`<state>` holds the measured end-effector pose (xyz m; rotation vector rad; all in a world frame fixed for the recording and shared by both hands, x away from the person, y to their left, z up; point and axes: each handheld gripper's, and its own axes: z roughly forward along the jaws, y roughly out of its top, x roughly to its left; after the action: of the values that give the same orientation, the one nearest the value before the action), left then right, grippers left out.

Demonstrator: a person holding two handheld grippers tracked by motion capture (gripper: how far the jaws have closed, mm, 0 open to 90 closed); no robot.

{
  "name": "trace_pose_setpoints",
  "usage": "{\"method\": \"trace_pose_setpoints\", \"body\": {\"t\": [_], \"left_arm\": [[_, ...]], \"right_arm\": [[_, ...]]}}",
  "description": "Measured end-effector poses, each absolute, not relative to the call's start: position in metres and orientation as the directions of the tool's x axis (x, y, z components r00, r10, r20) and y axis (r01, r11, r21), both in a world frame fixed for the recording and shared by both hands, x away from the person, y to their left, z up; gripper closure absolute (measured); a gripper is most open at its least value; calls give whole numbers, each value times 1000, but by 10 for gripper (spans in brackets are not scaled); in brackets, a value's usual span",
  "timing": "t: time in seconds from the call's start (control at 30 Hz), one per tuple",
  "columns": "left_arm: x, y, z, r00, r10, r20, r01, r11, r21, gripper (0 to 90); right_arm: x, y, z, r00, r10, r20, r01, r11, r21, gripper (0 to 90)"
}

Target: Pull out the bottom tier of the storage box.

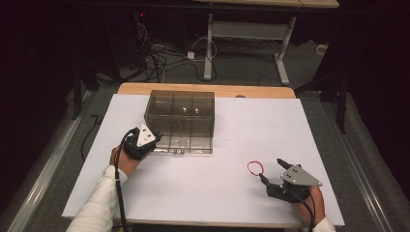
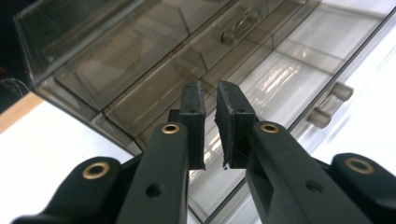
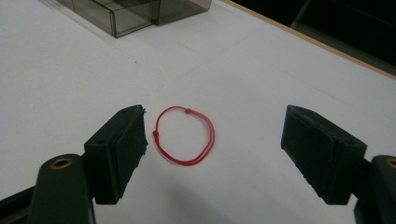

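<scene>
A smoky clear plastic drawer box [image 1: 180, 113] stands at the back left of the white table top [image 1: 217, 203]. Its lowest drawer [image 1: 186, 143] is slid out toward me, with a clear handle [image 2: 331, 105] on its front. My left gripper [image 1: 157, 138] is at the drawer's left front corner. In the left gripper view its jaws [image 2: 211, 100] stand a narrow gap apart with nothing between them, pointing into the drawer's compartments. A red string loop [image 1: 248, 167] lies flat on the table to the right. My right gripper [image 1: 273, 170] is wide open just before it, and the loop [image 3: 156, 135] lies between and ahead of its jaws [image 3: 217, 112].
The wooden table edge [image 1: 251, 90] runs behind the white sheet. On the floor beyond lie cables [image 1: 159, 60], beside the legs of another desk [image 1: 209, 48]. A sleeve and forearm [image 1: 104, 193] come in at the bottom left.
</scene>
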<state>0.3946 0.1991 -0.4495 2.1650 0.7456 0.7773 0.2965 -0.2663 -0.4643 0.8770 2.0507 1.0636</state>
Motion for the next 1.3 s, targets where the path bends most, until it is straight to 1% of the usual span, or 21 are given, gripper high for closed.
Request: {"method": "trace_pose_setpoints", "body": {"t": [0.2, 0.23, 0.3, 0.33, 0.4, 0.47, 0.53, 0.6, 0.63, 0.73, 0.77, 0.8, 0.87, 0.93, 1.03, 1.13, 1.3], "left_arm": [[389, 196, -447, 654, 687, 316, 241, -586, 774, 714], [389, 195, -447, 658, 682, 317, 243, -592, 768, 673], [387, 194, -447, 665, 674, 321, 240, -600, 763, 658], [386, 194, -447, 665, 674, 322, 241, -602, 762, 621], [384, 193, -446, 671, 667, 323, 232, -603, 764, 599], [381, 193, -446, 663, 671, 332, 225, -601, 767, 527], [378, 193, -445, 666, 668, 332, 211, -596, 775, 506], [376, 192, -445, 662, 669, 337, 206, -595, 777, 450], [374, 191, -445, 660, 669, 342, 201, -595, 778, 446], [370, 191, -445, 659, 670, 342, 189, -588, 787, 363], [369, 192, -445, 665, 663, 343, 186, -593, 784, 363], [368, 191, -446, 666, 665, 337, 184, -585, 790, 312], [365, 190, -446, 671, 660, 337, 177, -584, 792, 294], [362, 187, -448, 670, 660, 340, 170, -583, 794, 239], [357, 183, -449, 673, 651, 350, 147, -582, 799, 238], [354, 180, -450, 683, 644, 345, 146, -583, 800, 222], [349, 175, -451, 702, 626, 340, 139, -588, 797, 222]], "right_arm": [[296, -267, -464, -558, 794, -242, 258, 443, 858, 235], [296, -267, -464, -558, 794, -242, 258, 443, 858, 235], [296, -267, -464, -558, 794, -242, 258, 443, 858, 235], [296, -267, -464, -559, 793, -242, 259, 444, 858, 235], [296, -267, -464, -557, 794, -242, 259, 443, 858, 235], [297, -267, -464, -558, 794, -242, 256, 442, 860, 234], [297, -268, -463, -555, 796, -242, 258, 441, 860, 235], [297, -268, -463, -553, 798, -240, 259, 438, 861, 234], [297, -269, -463, -552, 799, -240, 259, 437, 861, 235], [299, -271, -463, -542, 808, -229, 270, 426, 863, 235], [299, -271, -463, -542, 808, -229, 270, 426, 863, 235], [299, -271, -464, -539, 811, -228, 273, 424, 863, 235], [299, -272, -464, -538, 813, -223, 278, 421, 863, 235], [300, -272, -464, -536, 814, -224, 280, 421, 863, 234], [300, -273, -464, -534, 815, -224, 279, 420, 863, 235], [300, -273, -464, -533, 815, -227, 278, 422, 863, 234], [299, -273, -462, -531, 817, -223, 275, 416, 867, 235]]}}
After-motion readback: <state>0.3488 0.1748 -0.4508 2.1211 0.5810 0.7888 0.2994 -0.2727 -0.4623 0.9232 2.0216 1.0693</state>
